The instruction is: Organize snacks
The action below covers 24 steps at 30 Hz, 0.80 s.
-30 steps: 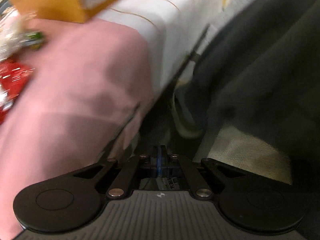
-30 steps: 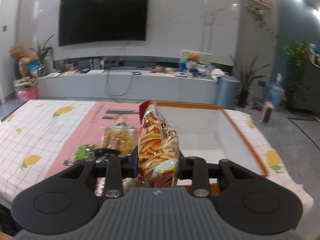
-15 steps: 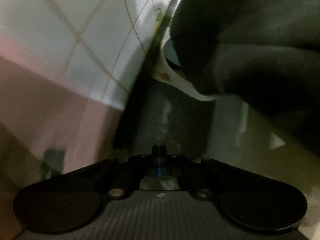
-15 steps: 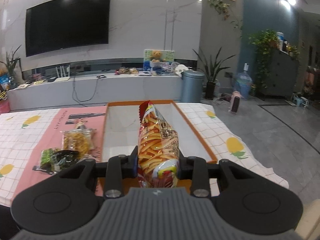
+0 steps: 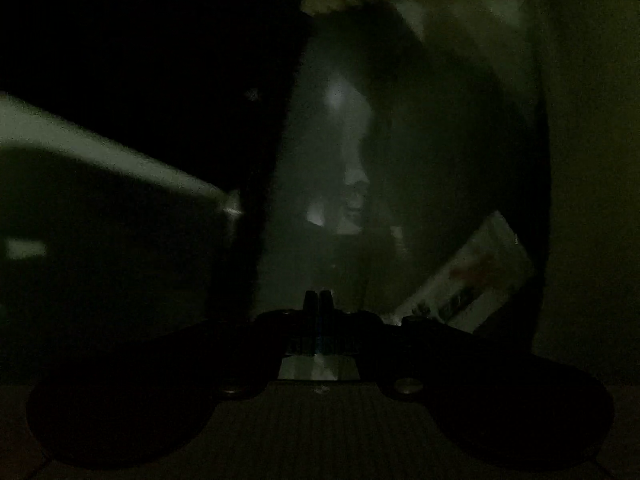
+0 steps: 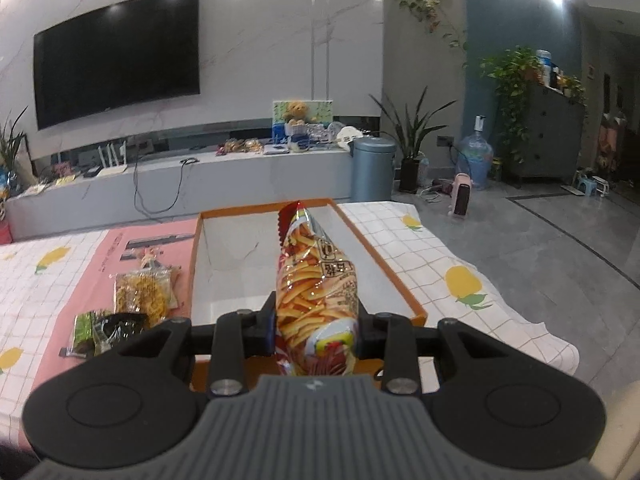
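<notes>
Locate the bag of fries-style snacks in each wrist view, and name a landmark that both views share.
Left wrist: not in it; too dark, only the shut left gripper shows.
Right wrist: snack bag centre, clamped in the right gripper before the orange tray.
Shared landmark: none.

- Snack bag (image 6: 316,280): red edging, printed with orange-yellow fries.
- Tray (image 6: 382,258): orange rim, pale grey marbled floor.
- Tablecloth (image 6: 440,248): white, thin grid lines, yellow lemons with green leaves.
- Mat (image 6: 116,248), left of frame: pink.
- Packet (image 6: 144,292): clear, yellow contents.
- Lower-left packet (image 6: 86,330): green and black.
</notes>
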Motion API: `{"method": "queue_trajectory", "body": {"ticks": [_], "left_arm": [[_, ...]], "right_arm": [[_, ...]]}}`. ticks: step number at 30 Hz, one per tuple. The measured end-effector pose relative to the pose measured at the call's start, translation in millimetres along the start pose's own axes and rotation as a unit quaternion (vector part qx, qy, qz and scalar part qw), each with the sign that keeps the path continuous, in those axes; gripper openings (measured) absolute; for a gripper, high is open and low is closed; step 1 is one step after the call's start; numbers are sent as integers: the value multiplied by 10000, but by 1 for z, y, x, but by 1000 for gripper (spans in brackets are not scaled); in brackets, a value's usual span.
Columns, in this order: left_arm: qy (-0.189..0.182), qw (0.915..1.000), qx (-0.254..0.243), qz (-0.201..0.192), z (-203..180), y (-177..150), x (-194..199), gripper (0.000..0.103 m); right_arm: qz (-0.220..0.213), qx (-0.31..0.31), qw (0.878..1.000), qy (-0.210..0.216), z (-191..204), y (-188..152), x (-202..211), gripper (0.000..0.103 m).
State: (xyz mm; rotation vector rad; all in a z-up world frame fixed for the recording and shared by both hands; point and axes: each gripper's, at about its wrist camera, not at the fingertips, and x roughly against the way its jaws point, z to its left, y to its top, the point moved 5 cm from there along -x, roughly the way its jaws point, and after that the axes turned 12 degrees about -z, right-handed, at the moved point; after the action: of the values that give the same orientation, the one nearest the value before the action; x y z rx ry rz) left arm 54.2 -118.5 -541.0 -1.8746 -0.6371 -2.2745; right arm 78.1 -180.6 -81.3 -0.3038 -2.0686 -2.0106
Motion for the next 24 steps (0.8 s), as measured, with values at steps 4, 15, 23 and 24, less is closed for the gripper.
{"method": "queue_trajectory", "body": {"ticks": [4, 15, 23, 24], "left_arm": [[-223, 9967, -716, -324, -4, -20, -23, 23], [-946, 9760, -1616, -1111, -22, -33, -29, 75], [-1214, 9617, -1786, -1691, -30, -42, -29, 61], [-1221, 9599, -1805, -1763, -31, -42, -29, 61]], "right_arm": [[90, -7, 10000, 32, 1, -3, -5, 32], [246, -33, 9997, -57, 4, -8, -13, 32], [331, -4, 9994, -45, 7, -9, -17, 32], [332, -4, 9994, -56, 7, -9, -18, 32]]}}
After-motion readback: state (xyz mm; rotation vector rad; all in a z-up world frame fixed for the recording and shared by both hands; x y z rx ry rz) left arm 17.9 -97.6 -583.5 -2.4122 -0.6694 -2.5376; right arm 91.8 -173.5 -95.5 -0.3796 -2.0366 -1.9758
